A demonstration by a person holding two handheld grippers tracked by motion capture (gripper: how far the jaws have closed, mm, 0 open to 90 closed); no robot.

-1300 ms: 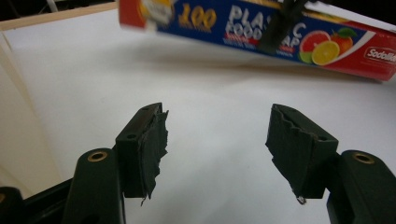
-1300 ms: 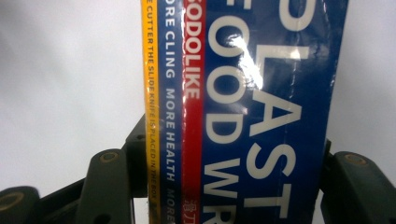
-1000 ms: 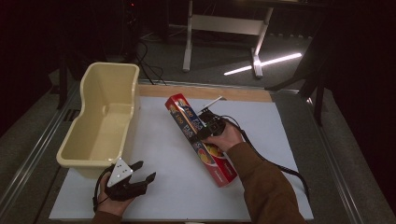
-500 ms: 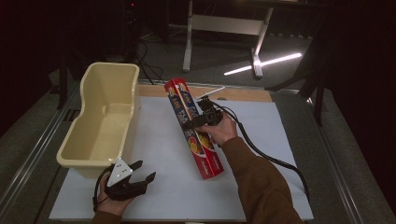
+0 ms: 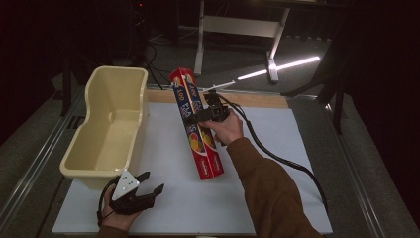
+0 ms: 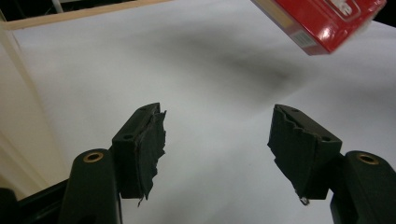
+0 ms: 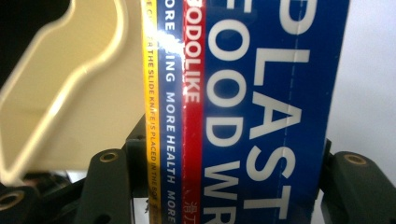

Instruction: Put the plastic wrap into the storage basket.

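Box: plastic food wrap box (image 5: 197, 124), long and red-blue, in the centre of the high view. It is tilted, the far end raised toward the upper middle of the frame, the near end low over the white desk (image 5: 277, 198); I cannot tell if that end touches.

Right claw: right claw (image 5: 200, 117) pinches the box across its width, near the upper half. In the right gripper view the box (image 7: 252, 112) stands between the two black jaws, which press its two long sides.

Reason of this grip: I judge the hold across the narrow width lets a long box be lifted and turned with one hand; the grip above the middle leaves the lower end hanging down.

Right arm pose: forearm in a brown sleeve reaches from the lower right of the frame forward and to the left, wrist bent toward the tub.

Tub: cream plastic tub (image 5: 111, 131) at the left of the frame, open and looking empty, just beside the box. The box is probably going there, but this is only my guess.

Left claw: left claw (image 5: 147, 190) is spread wide and holds nothing, low at the bottom left of the frame near the corner of the tub. In the left gripper view its jaws stand well apart over the bare desk (image 6: 210, 84).

Left hand pose: hand rests close to the desk edge, claw pointing to the right, as if it waits.
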